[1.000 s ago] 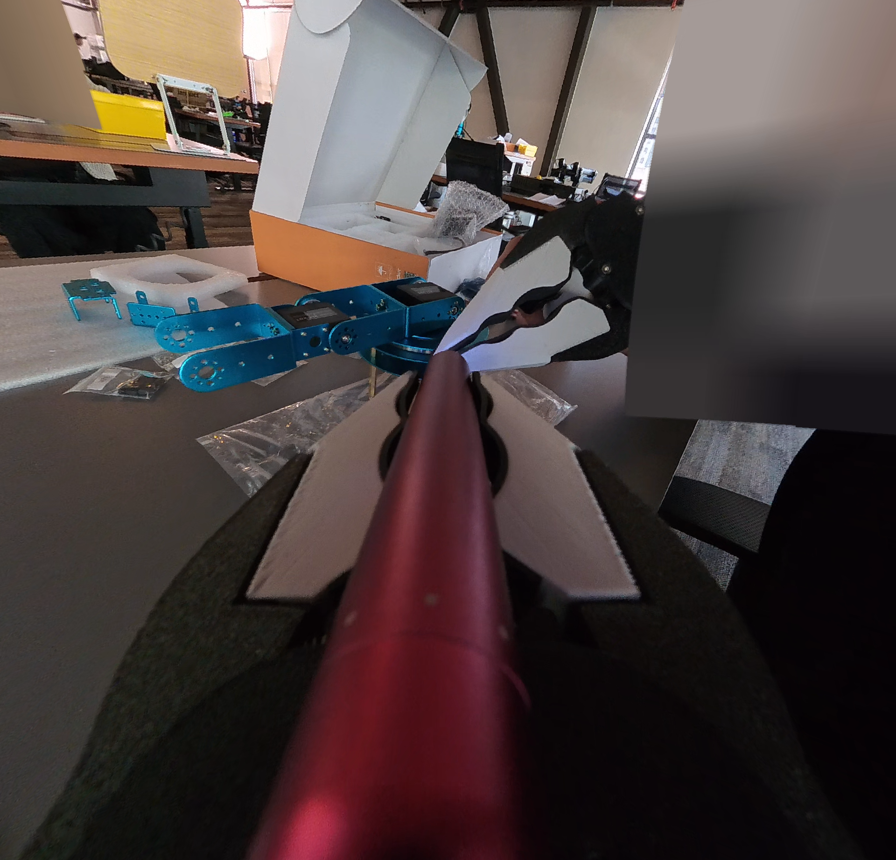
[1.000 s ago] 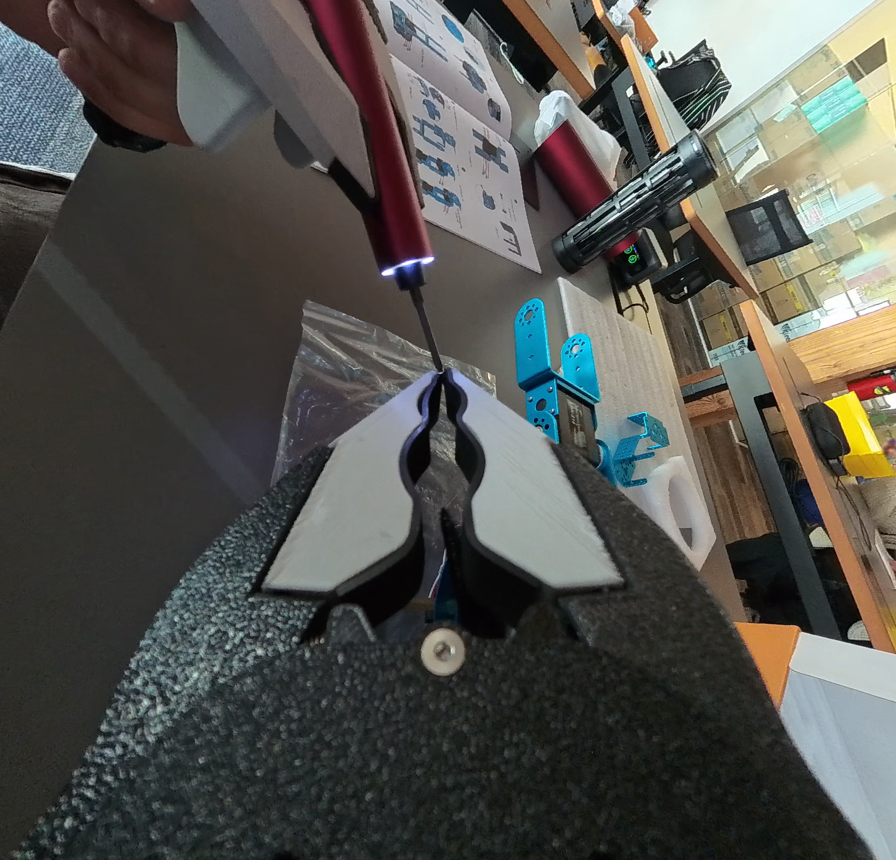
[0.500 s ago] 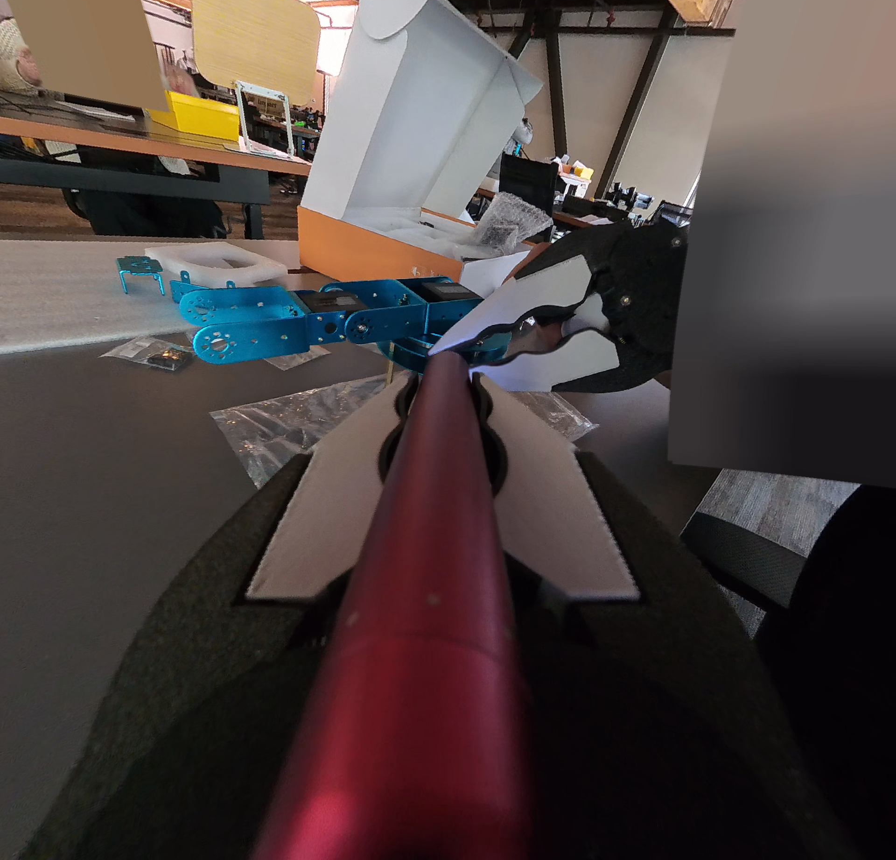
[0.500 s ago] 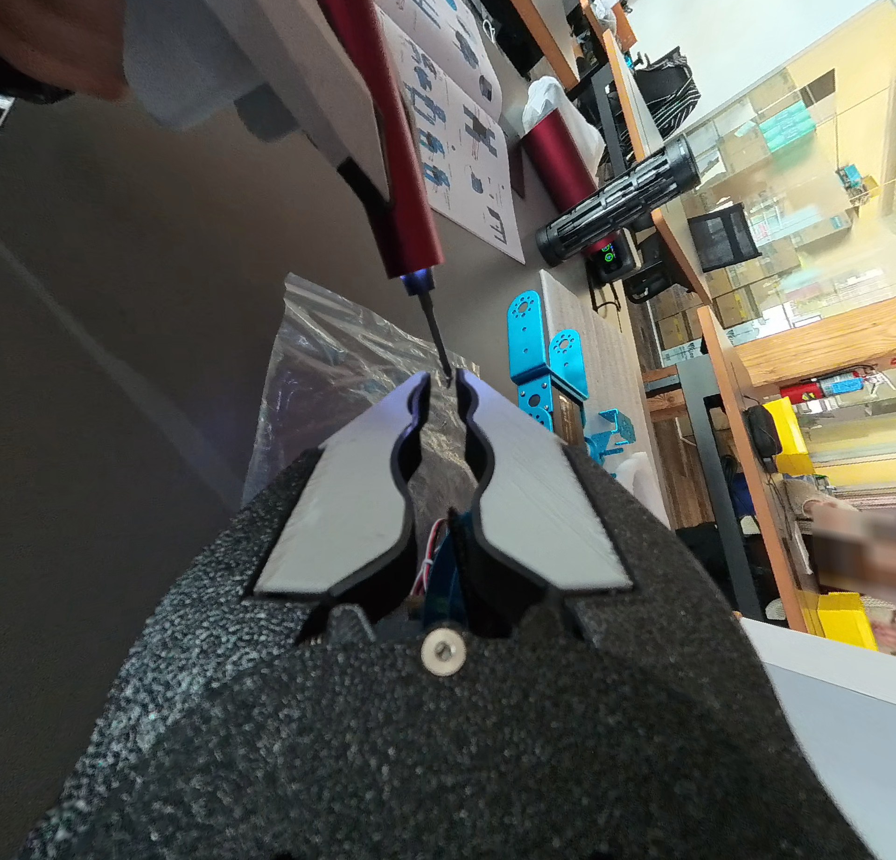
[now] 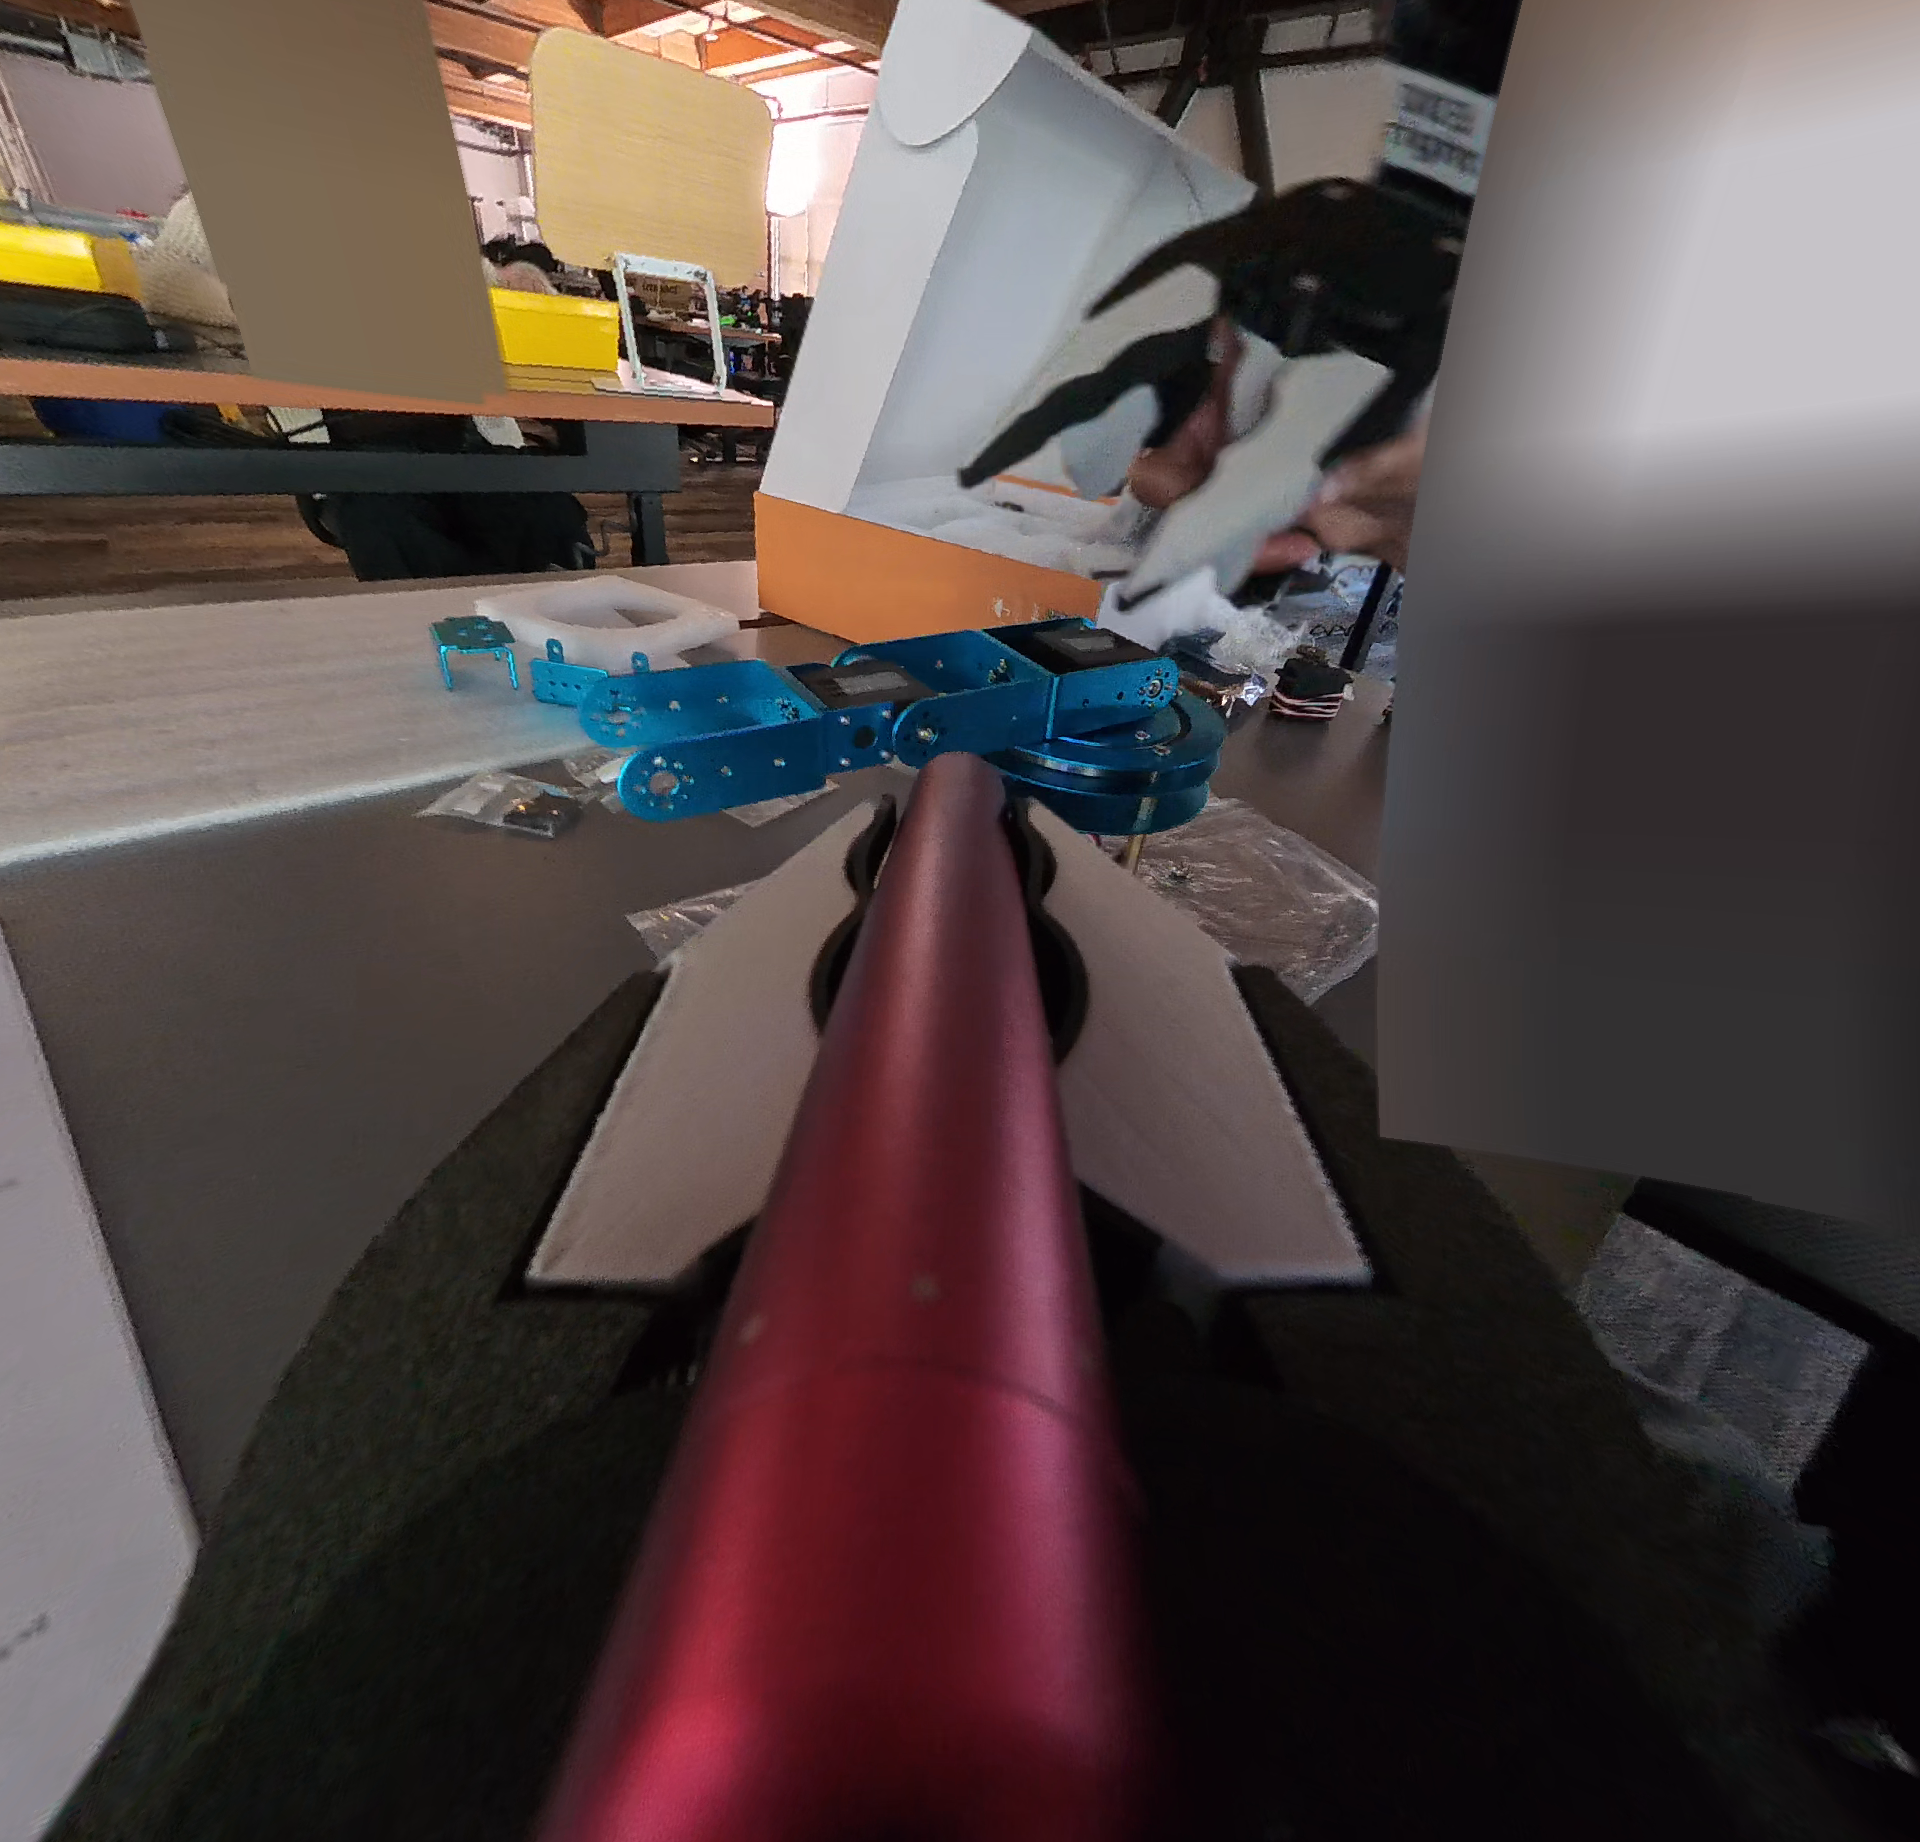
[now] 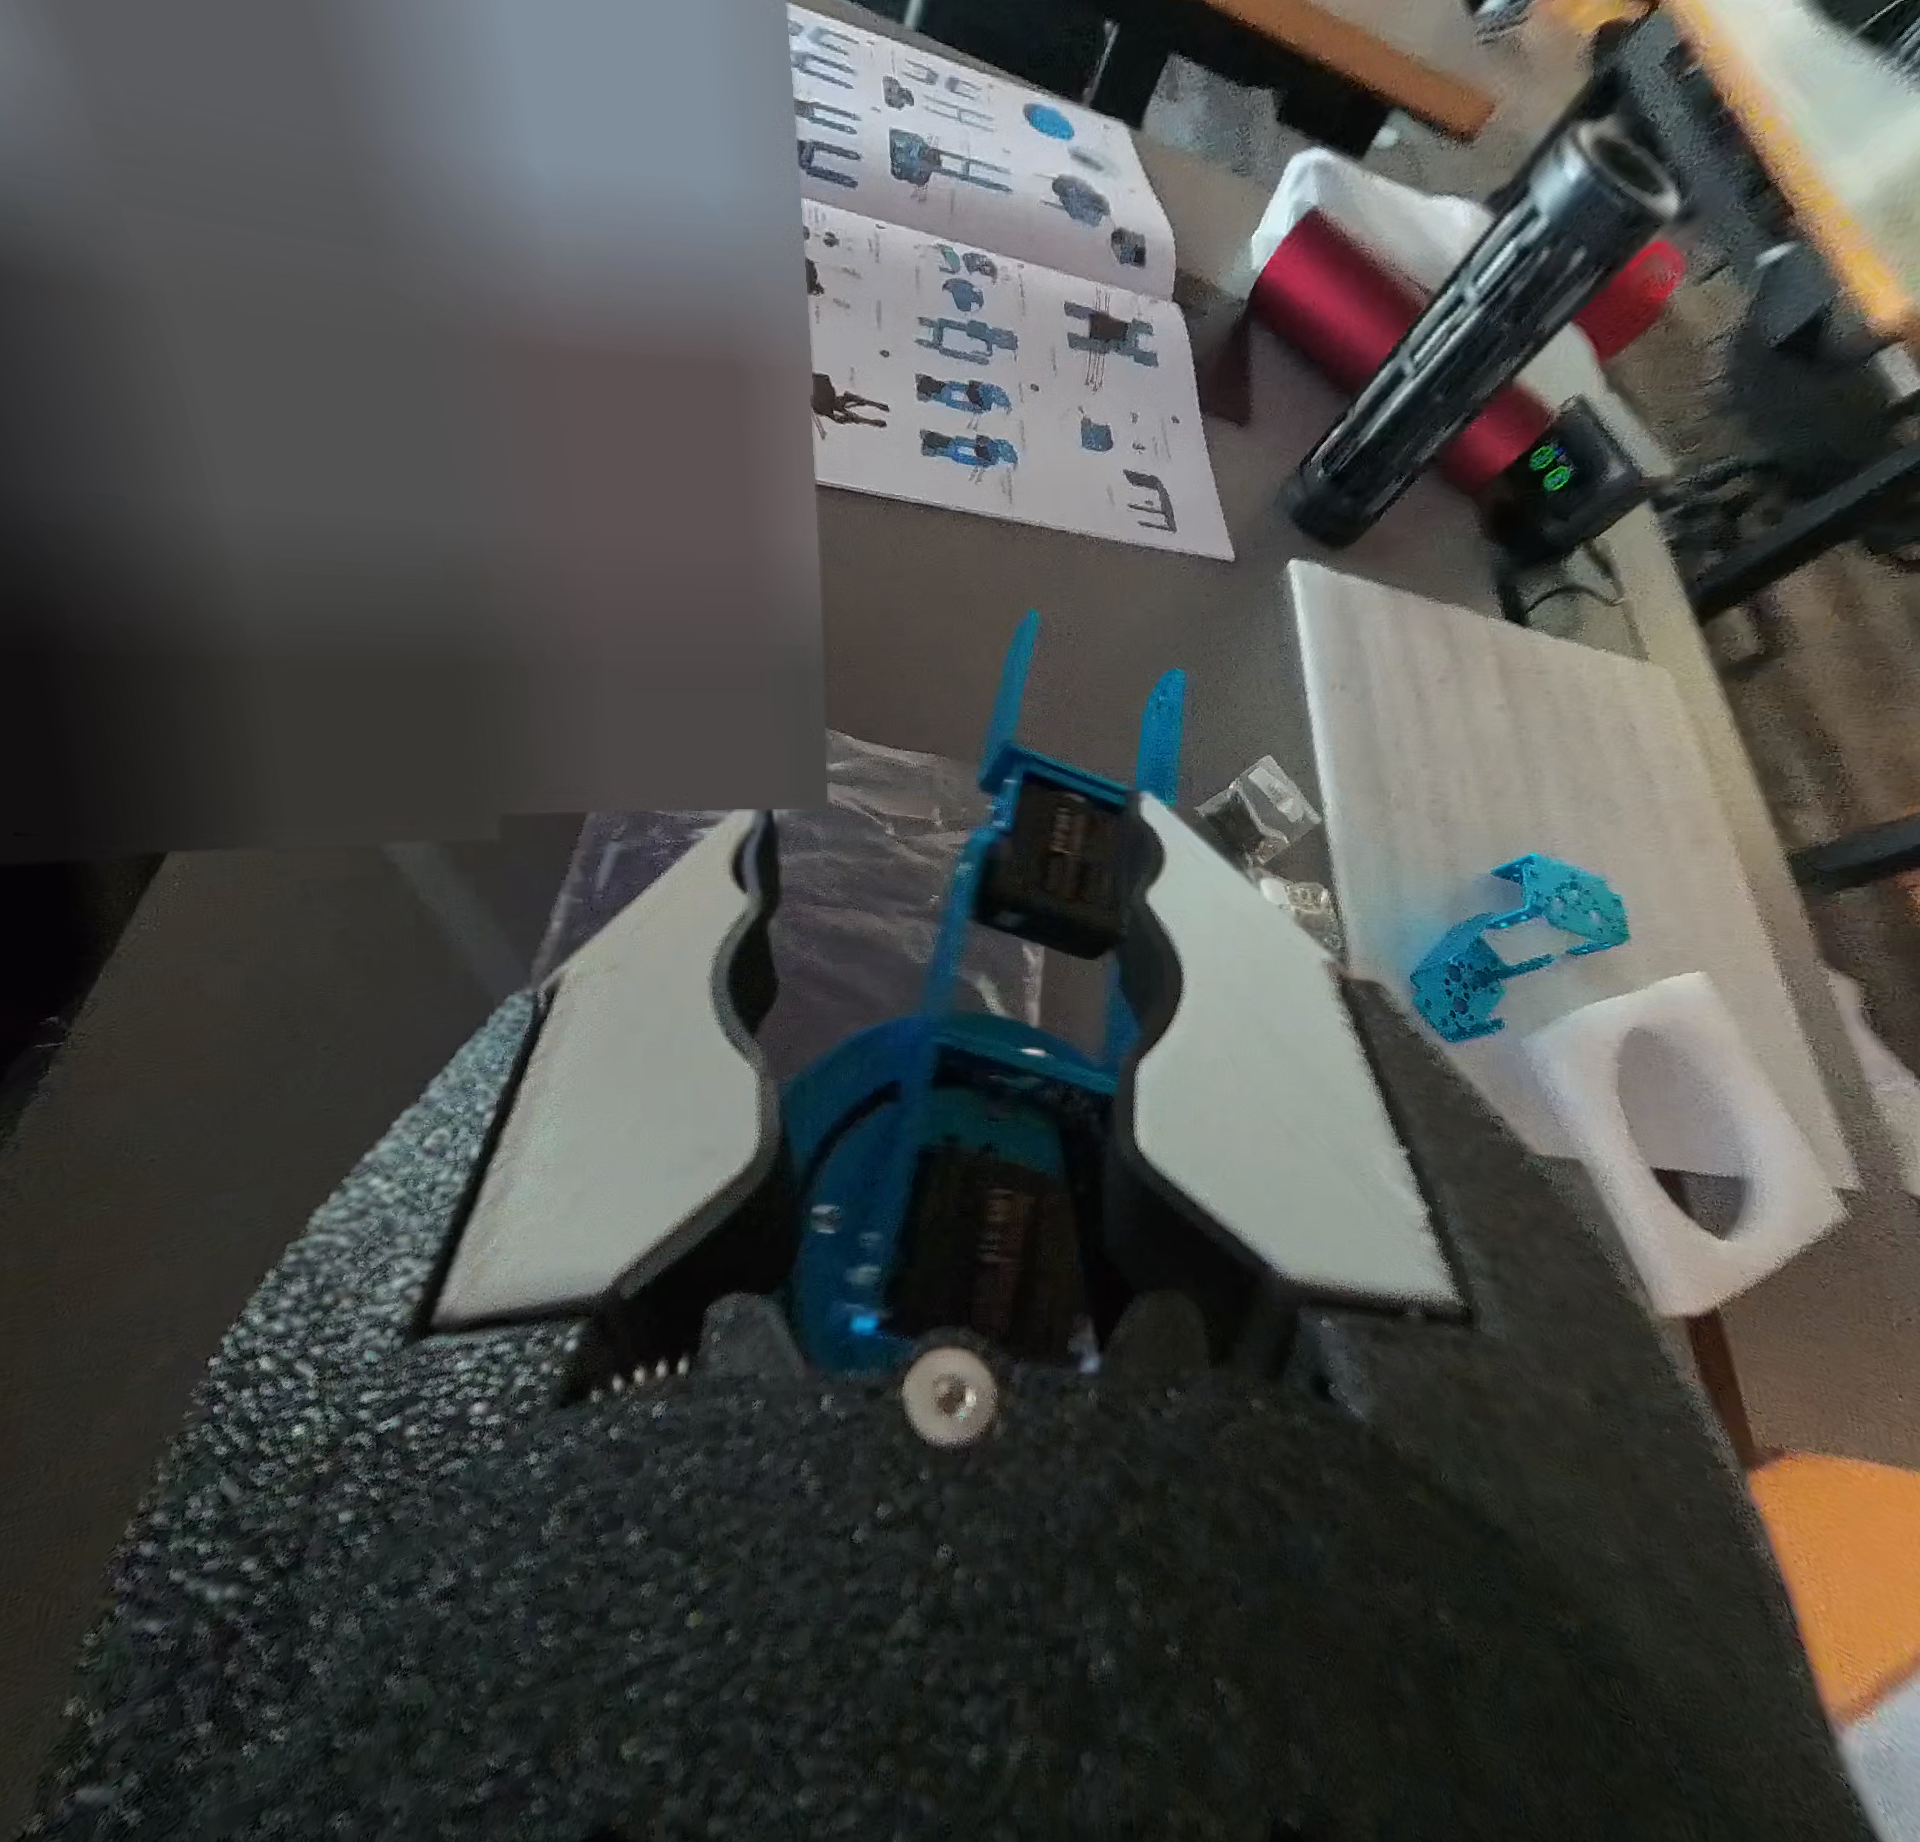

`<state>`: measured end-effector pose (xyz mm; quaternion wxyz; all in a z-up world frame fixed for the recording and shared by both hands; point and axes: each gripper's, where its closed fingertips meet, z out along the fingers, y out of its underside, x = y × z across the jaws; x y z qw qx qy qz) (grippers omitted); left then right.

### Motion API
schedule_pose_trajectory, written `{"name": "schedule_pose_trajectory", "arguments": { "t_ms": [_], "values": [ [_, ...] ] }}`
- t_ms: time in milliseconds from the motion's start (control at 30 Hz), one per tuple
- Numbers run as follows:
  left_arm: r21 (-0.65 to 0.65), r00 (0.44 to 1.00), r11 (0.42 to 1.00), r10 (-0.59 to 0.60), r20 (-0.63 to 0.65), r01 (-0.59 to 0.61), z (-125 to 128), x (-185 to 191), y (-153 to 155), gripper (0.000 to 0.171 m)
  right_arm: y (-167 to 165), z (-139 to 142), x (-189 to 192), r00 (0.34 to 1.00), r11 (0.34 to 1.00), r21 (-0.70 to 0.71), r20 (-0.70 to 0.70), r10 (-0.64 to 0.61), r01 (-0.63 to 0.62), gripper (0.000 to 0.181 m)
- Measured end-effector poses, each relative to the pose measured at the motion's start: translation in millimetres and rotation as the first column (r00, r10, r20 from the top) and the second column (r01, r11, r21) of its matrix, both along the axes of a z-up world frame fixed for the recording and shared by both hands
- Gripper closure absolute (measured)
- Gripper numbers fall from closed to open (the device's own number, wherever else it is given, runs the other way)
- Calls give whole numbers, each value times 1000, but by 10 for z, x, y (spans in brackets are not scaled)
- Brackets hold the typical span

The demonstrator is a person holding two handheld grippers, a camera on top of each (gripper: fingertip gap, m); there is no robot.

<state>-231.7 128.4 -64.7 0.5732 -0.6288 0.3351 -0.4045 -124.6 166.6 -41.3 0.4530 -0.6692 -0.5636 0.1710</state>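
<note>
Right gripper (image 6: 951, 836) lifted, jaws parted, matte red screwdriver (image 5: 914, 1221) clamped

Red screwdriver barrel (image 5: 914, 1377): smooth satin metal. Blue servo-bracket arm (image 5: 894, 722): glossy anodised metal. Gripper body (image 6: 935, 1605): rough, grainy black plastic. Table (image 5: 312, 1013): matt grey.

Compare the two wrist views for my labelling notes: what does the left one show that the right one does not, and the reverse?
Left wrist view only: the left tool shut on a red driver, an open white and orange box, yellow bins, and the right tool raised and open.

Right wrist view only: an open manual, a black cylinder and a red cylinder.

Both: the blue arm, a small blue bracket, a white foam block, and the table.
</note>
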Motion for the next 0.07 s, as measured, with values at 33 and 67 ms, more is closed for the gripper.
{"name": "schedule_pose_trajectory", "arguments": {
  "t_ms": [33, 67],
  "values": [
    [18, 1000, 1000, -9, -6, 9, 0, 13, 17, 150, 103, -10, 40, 999, 998, -48, -2, 36, -36, 120],
    [35, 1000, 999, -19, -14, 20, -1, 30, 27, 149, 179, -37, 65, 997, 991, -107, -3, 82, -82, 117]
  ]
}}
